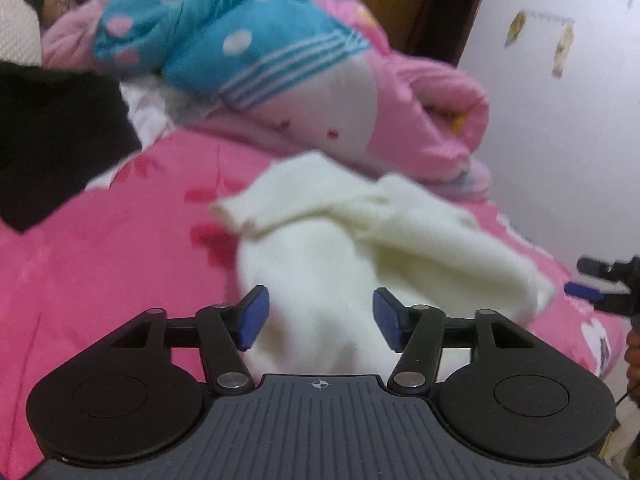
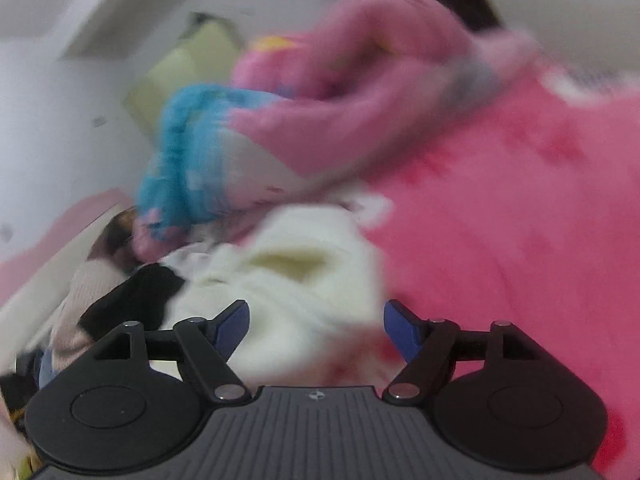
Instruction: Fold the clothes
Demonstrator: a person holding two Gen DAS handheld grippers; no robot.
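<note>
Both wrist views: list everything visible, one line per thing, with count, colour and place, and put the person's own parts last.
white garment: one, cream white, crumpled on the bedspread, just ahead of both grippers.
bedspread: one, bright pink with red marks, covering the bed.
rolled quilt: one, pale pink, piled at the far side of the bed.
blue blanket: one, blue with pale spots and white stripes, on top of the quilt.
black garment: one, black, at the left of the bed.
doorway: one, dark with brown frame, in the far wall.
left gripper: one, black with blue pads, open over the garment.
right gripper: one, black with blue pads, open.
</note>
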